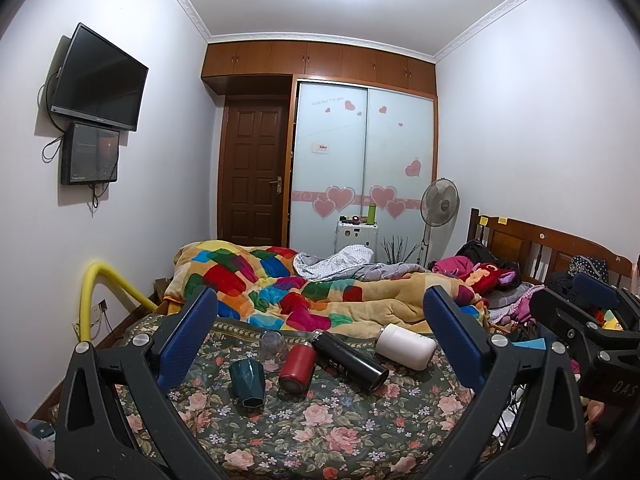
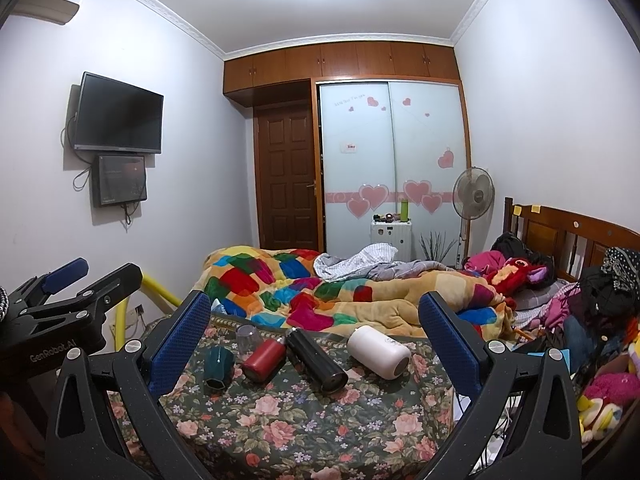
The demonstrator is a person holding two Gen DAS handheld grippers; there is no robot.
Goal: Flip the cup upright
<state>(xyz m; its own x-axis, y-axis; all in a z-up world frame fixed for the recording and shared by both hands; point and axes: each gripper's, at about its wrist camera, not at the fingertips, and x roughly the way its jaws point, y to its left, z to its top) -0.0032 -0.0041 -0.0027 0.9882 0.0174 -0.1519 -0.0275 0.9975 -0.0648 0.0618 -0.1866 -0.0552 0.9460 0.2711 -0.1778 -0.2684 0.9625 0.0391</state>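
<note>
Several vessels lie on a floral cloth on the bed. A dark green faceted cup lies tipped with its mouth toward me; it also shows in the right wrist view. Beside it are a clear glass, a red flask, a black flask and a white flask, the flasks on their sides. My left gripper is open and empty, above and short of them. My right gripper is open and empty, likewise held back.
A colourful quilt is heaped behind the cloth. Clothes and toys pile at the right by the wooden headboard. A yellow rail stands at the bed's left. The other gripper's body shows at each view's edge.
</note>
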